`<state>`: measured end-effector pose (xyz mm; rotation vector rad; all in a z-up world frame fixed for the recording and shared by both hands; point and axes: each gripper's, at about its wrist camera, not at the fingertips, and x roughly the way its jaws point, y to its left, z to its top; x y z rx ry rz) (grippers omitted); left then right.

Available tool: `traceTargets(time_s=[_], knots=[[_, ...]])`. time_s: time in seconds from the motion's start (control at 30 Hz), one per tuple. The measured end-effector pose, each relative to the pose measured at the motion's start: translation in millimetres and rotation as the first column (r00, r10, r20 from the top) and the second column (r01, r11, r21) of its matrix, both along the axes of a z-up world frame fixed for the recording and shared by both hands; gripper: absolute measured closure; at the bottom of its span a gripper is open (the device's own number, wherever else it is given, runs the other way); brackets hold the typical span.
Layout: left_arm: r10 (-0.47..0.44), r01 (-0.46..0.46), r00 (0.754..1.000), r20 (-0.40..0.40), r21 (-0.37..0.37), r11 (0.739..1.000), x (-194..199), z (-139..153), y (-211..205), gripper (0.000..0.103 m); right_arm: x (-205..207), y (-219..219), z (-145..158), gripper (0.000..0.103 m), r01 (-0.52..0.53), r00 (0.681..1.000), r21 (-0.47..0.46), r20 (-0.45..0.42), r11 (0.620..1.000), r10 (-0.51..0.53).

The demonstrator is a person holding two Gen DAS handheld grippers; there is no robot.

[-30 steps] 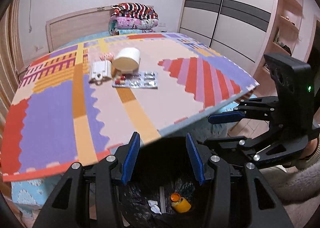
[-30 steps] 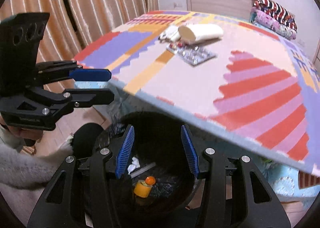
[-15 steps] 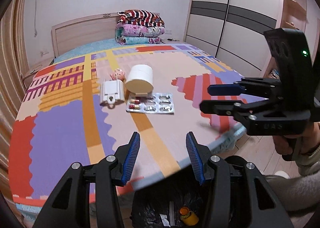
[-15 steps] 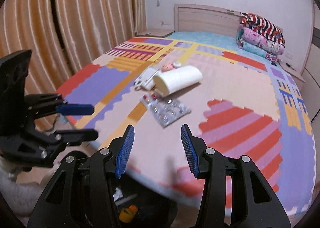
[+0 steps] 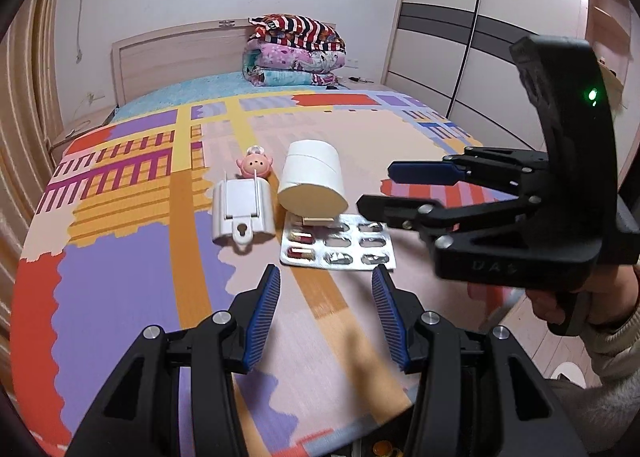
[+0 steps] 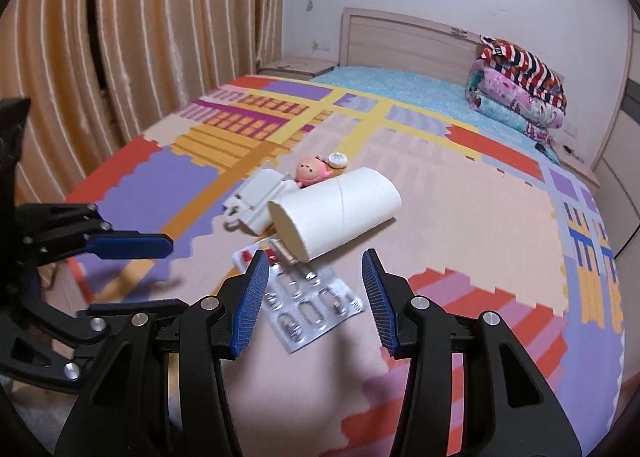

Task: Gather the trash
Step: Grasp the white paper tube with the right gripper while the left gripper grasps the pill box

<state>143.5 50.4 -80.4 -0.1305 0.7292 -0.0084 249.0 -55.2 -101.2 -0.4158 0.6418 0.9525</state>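
Note:
A silver pill blister pack lies on the colourful mat on the bed. A white cylindrical tub lies on its side, touching the pack's far edge. A white plastic holder and a small pink toy lie beside it. My left gripper is open and empty, just short of the pack. My right gripper is open and empty, hovering over the pack. It also shows in the left wrist view.
Folded blankets are stacked at the headboard. Wardrobe doors stand to the right, curtains to the left. The rim of the black trash bin peeks below the bed's near edge.
Both grippers have risen from over the trash bin and moved forward over the bed toward the blister pack. Both stay open and empty.

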Motion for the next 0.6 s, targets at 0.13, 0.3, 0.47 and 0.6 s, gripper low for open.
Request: traceTargets(time_s=[0.13,0.3,0.47,0.6], knots=[[0.004,-0.004,1.0,-0.008,0.001,1.0,9,-4,6,0.057,6,9,-4,0.055,0.004,1.0,-0.016,0.014,1.0,-0.003],[0.002,-0.002,1.0,-0.013,0.001,1.0,21,-8,9,0.057,14,20,-10,0.055,0.013,1.0,-0.03,0.016,0.999,-0.012],[0.002,-0.002,1.0,-0.016,0.001,1.0,30,-10,11,0.057,21,23,-11,0.067,0.03,1.0,-0.021,0.01,0.999,-0.03],[-0.001,0.001,1.0,-0.013,-0.004,1.0,37,-10,10,0.057,25,22,-13,0.09,0.035,0.999,-0.015,-0.011,0.999,-0.036]])
